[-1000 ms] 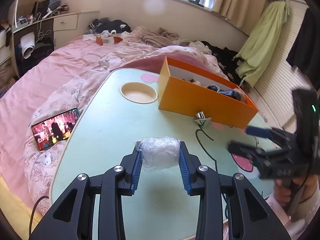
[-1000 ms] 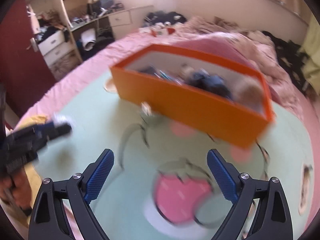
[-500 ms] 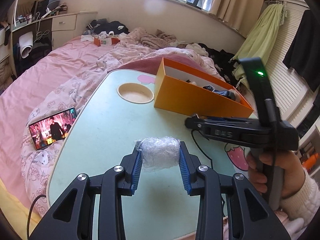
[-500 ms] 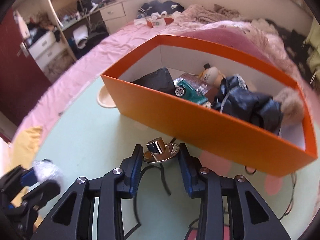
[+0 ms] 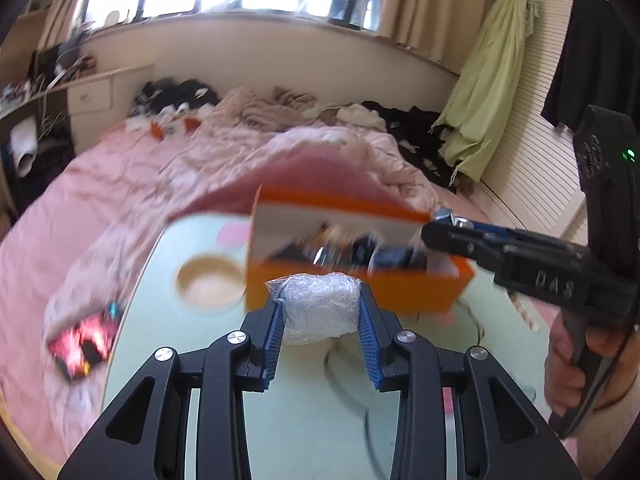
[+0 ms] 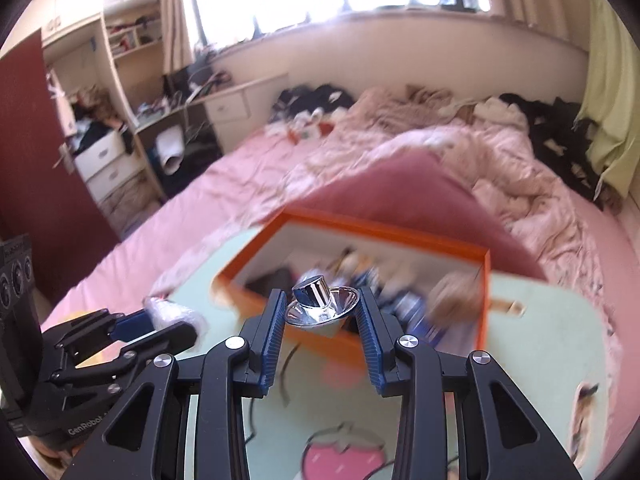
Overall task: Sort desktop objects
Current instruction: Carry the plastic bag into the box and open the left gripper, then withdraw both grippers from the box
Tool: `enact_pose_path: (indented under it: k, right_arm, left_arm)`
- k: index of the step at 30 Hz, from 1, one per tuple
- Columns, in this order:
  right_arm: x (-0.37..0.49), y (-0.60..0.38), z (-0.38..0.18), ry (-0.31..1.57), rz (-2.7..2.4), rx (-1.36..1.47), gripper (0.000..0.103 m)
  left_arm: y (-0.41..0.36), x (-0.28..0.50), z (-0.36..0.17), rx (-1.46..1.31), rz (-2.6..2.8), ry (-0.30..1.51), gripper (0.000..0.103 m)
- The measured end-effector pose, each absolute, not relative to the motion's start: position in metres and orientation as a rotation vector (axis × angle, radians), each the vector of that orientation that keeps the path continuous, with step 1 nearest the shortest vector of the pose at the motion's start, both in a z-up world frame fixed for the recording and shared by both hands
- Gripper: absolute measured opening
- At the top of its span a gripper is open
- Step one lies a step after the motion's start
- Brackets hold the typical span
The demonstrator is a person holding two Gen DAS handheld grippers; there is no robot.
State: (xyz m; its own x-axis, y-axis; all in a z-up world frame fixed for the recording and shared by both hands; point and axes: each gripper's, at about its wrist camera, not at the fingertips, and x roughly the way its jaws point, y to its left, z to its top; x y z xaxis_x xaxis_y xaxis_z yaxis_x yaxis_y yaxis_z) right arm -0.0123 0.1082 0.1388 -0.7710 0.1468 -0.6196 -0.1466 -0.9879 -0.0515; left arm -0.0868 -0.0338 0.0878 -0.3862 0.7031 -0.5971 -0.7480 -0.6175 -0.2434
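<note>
Now a crinkly clear plastic wad [image 5: 318, 306] is pinched by the left tool [image 5: 320, 320]; a shiny metal funnel [image 6: 320, 306] is clamped in the right tool [image 6: 321, 320].

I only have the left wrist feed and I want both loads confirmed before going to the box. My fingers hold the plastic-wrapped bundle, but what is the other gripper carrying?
Observer: The right gripper is shut on a shiny metal funnel-shaped piece, its chrome cap pointing up.
Operator: Is that piece seated properly?
Observer: The blue fingers press its flared rim from both sides, and it sits level.
Operator: Where is the orange box from there?
Observer: The orange box lies straight ahead, just beyond the piece, open side up, with blurred items inside.
Operator: And my bundle?
Observer: The plastic-wrapped bundle shows at the tip of the left gripper, low on the left.
</note>
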Motion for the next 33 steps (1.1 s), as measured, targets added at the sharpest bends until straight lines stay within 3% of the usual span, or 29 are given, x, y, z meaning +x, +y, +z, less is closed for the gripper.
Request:
enact_pose_path:
  k: [6,9,11,16,21,26,28,33]
  right_arm:
    - [-0.038,0.134,0.132,0.004,2.738,-0.967,0.035]
    - [-0.044,0.151,0.115,0.030,2.692,-1.008,0.038]
    - [-0.042,0.161,0.104,0.063,2.645,-1.035,0.058]
    - [-0.028,0.168,0.100,0.090,2.649,-0.995,0.071]
    - [-0.009,0.157,0.114,0.062,2.674,-0.929,0.074]
    - [0.025,0.137,0.120,0.045,2.727,-0.903,0.085]
    - [0.040,0.129,0.113,0.024,2.747,-0.959,0.086]
    - [0.063,0.120,0.077,-0.057,2.707,-1.166,0.086]
  left_arm:
    - [0.028,-0.129,0.099,-0.894,2.086,0.120,0.036]
    - [0.053,-0.145,0.078,-0.984,2.082,0.181,0.050]
    - [0.057,-0.150,0.066,-1.028,2.089,0.215,0.054]
    - [0.043,-0.142,0.057,-0.995,2.102,0.171,0.073]
    - [0.029,-0.125,0.074,-0.935,2.142,0.168,0.073]
    - [0.000,-0.097,0.077,-0.888,2.202,0.192,0.075]
    - [-0.012,-0.085,0.071,-0.888,2.203,0.196,0.084]
    - [-0.034,-0.060,0.044,-0.951,2.148,0.243,0.084]
